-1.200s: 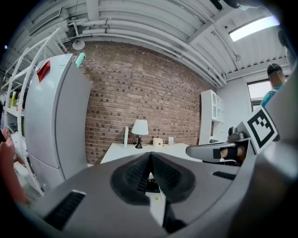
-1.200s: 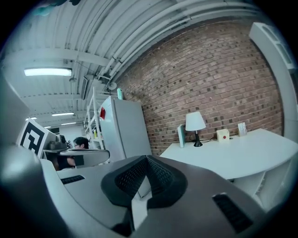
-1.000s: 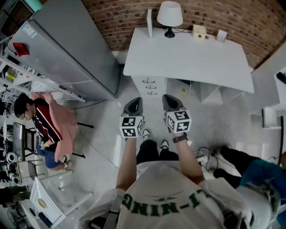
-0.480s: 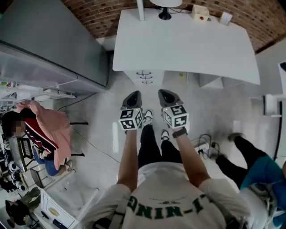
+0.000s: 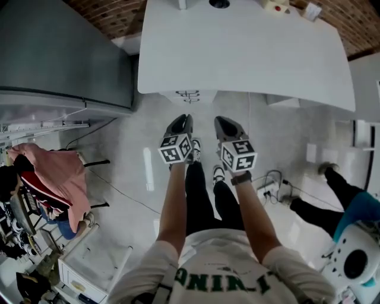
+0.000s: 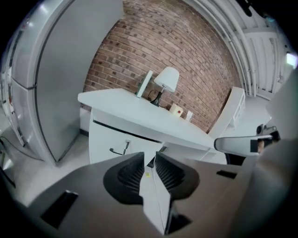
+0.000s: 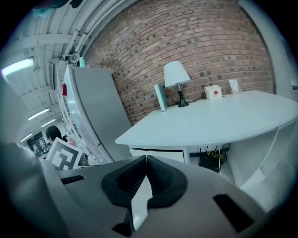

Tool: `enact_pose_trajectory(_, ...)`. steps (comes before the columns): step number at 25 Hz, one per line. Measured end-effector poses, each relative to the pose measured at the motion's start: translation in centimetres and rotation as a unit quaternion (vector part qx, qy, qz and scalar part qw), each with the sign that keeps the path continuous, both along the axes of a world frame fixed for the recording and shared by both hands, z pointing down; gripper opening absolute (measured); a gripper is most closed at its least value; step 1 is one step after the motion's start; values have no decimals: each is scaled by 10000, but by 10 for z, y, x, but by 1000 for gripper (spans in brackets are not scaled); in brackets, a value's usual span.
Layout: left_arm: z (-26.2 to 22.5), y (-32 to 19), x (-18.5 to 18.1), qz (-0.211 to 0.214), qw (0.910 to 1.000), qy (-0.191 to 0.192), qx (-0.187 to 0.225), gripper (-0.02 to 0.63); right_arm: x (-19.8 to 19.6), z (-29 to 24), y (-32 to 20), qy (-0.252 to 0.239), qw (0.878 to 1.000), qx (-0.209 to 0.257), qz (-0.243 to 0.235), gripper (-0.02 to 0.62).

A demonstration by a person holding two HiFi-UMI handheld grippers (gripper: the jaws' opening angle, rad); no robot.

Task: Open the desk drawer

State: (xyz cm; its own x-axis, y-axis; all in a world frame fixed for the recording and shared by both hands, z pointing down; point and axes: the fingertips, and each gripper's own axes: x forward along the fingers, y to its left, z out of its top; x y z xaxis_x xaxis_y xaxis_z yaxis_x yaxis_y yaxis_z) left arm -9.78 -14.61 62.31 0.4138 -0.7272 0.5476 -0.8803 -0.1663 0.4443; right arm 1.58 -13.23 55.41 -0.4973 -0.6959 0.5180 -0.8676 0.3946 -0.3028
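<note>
A white desk (image 5: 237,53) stands against a brick wall, with a drawer unit (image 5: 189,95) under its left end. In the left gripper view the top drawer front (image 6: 111,135) carries a dark curved handle (image 6: 119,149). My left gripper (image 5: 181,122) hangs over the floor short of the drawers, touching nothing. Its jaws have just been opening, and a narrow gap shows at the left gripper (image 6: 149,154) with nothing in it. My right gripper (image 5: 222,123) is beside it, also clear of the desk. In its own view the right gripper (image 7: 145,158) is shut and empty, and the drawer front (image 7: 160,153) shows beyond.
A tall grey cabinet (image 5: 59,53) stands left of the desk. A lamp (image 6: 166,80) and a small box (image 5: 274,6) sit at the desk's back. One person sits at the left (image 5: 53,184), and another's legs (image 5: 323,208) and floor cables (image 5: 273,190) lie at the right.
The head view has closed in on the desk, and both grippers have come down and nearer the drawer unit. The person at the right has shifted their legs.
</note>
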Motion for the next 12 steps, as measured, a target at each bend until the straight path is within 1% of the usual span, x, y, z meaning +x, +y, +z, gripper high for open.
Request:
enact_pose_trajectory(3,35,-16,5,-164,9990,345,-228,90,0,21,-6,1,9999,-110,54,2)
enact_pose_trajectory(6,66,-34,13,-331,9957,751,-420,117,-2,40,-13,-36,9998,-152,90,2)
enact_pose_trajectory(8,84,-45,15,-456,9925,989,-549,136,-6,52,-18,-66,9997,-203,101,2)
enact_pose_trajectory(12,112,-64,19,-710,9836,1497,-712,144,-8,69,-27,-148,9994,-264,175,2)
